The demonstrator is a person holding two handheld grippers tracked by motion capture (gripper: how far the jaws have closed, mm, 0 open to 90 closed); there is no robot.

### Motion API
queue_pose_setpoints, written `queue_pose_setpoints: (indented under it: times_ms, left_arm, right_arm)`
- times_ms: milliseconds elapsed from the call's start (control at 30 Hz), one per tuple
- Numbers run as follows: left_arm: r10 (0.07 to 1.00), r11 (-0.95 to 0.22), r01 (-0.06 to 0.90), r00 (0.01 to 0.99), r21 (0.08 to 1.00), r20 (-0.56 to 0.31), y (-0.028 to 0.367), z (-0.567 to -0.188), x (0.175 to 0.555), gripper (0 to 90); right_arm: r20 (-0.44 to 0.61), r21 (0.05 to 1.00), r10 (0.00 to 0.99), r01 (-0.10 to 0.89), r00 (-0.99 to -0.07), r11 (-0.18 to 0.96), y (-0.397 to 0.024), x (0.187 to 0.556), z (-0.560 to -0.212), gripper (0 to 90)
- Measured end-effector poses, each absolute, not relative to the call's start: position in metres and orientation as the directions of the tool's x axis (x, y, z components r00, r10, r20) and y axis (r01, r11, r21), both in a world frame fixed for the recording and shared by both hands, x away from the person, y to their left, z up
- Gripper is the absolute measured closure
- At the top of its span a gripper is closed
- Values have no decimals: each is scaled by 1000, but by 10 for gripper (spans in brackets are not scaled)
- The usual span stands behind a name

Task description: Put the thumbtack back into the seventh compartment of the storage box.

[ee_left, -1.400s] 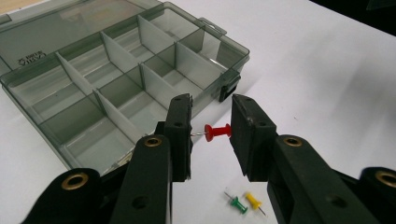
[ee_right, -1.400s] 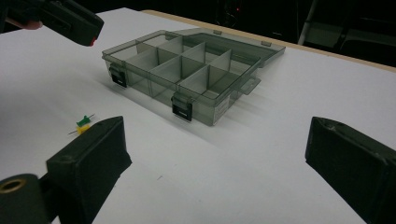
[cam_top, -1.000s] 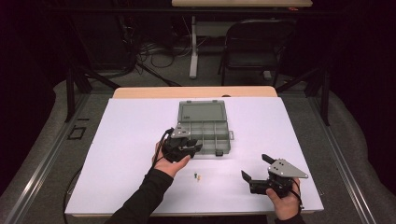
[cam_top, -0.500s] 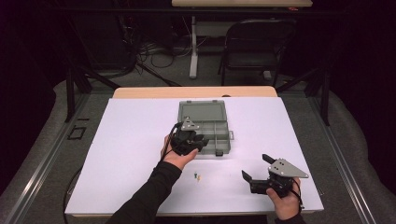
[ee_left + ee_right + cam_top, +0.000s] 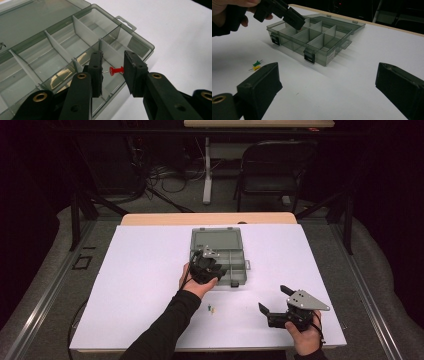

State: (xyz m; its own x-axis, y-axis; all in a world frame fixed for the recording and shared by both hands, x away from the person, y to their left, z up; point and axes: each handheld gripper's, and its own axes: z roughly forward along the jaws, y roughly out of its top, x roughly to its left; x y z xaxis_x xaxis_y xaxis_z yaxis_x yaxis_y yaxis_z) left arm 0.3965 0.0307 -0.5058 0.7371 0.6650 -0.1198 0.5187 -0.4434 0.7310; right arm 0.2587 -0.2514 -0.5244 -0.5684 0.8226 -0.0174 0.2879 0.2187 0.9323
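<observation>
A clear grey organizer box [image 5: 216,240] lies open in the middle of the white table, its lid folded back. My left gripper [image 5: 207,265] hovers over the box's front-left compartments [image 5: 62,57]. It is shut on a red push pin [image 5: 116,71], held lengthwise with the needle against one pad and the head against the other. In the right gripper view the left gripper [image 5: 292,17] points down at the box [image 5: 322,42]. My right gripper [image 5: 274,299] rests near the table's front right, open, with nothing between its pads [image 5: 262,82].
A green push pin [image 5: 257,63] and a yellow push pin [image 5: 256,68] lie loose on the table [image 5: 140,285] in front of the box, between the two hands [image 5: 212,309]. A black folding chair [image 5: 277,165] stands beyond the far edge.
My left gripper has moved away from the person and slightly right, from beside the box's front-left corner to over its compartments. The right gripper has stayed where it was.
</observation>
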Motion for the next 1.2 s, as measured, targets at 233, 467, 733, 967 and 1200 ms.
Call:
queue_pose_setpoints:
  times_ms: [233,467,733,967,1200]
  left_arm:
    - [677,-446,532,727,720,-118,28,-515,401,690]
    - [675,-441,538,726,719,-130,27,-517,403,689]
    - [678,-437,546,722,714,-137,28,-517,404,672]
    - [683,-419,549,716,723,-148,29,-517,405,553]
    - [689,-407,543,710,734,-144,32,-514,404,416]
  right_arm:
    - [-17,931,821,290,-570,220,-251,259,-525,54]
    - [-18,931,821,290,-571,222,-251,259,-525,54]
    - [-17,931,822,290,-569,220,-252,259,-525,55]
    - [-20,931,821,288,-571,223,-252,259,-525,55]
    - [-20,931,820,288,-571,223,-252,259,-525,54]
